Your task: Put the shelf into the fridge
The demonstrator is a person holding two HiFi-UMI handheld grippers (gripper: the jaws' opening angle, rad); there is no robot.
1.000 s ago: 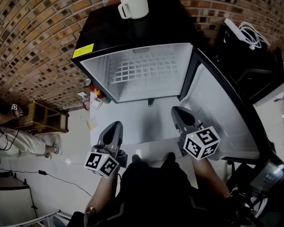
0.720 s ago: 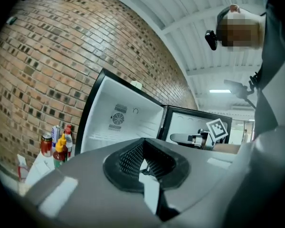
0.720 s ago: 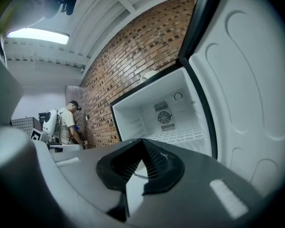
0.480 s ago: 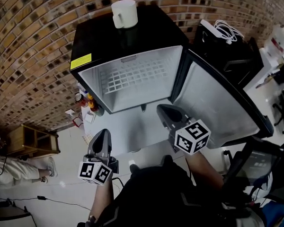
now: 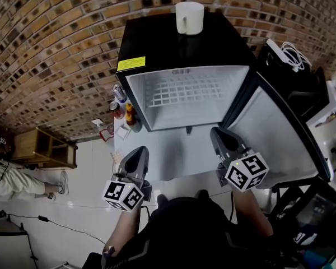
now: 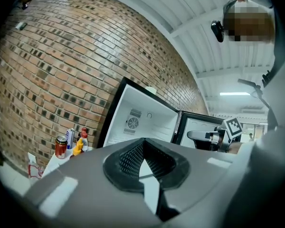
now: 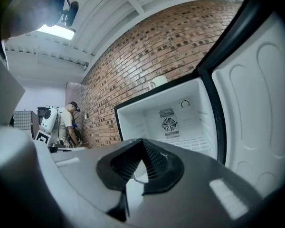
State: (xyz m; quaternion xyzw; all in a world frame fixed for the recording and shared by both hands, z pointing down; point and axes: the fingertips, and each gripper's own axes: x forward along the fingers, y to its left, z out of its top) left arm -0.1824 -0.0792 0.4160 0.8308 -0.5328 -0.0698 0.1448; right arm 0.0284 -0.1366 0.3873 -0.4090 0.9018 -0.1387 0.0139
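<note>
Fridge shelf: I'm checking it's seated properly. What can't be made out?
Head view: wire shelf inside the fridge; its side supports are too small to see.
Left gripper view: the left claw hides the fridge floor.
Right gripper view: the right claw hides the shelf's front edge.

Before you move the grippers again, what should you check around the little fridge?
1. Fridge door open wide: ok.
2. Wire shelf inside the fridge: ok, it lies in there.
3. Shelf sitting level on its supports: cannot tell.
4. Left gripper empty: ok, shut on nothing.
5. Right gripper empty: ok, shut on nothing.
6. Mug upright on top of the fridge: ok.
</note>
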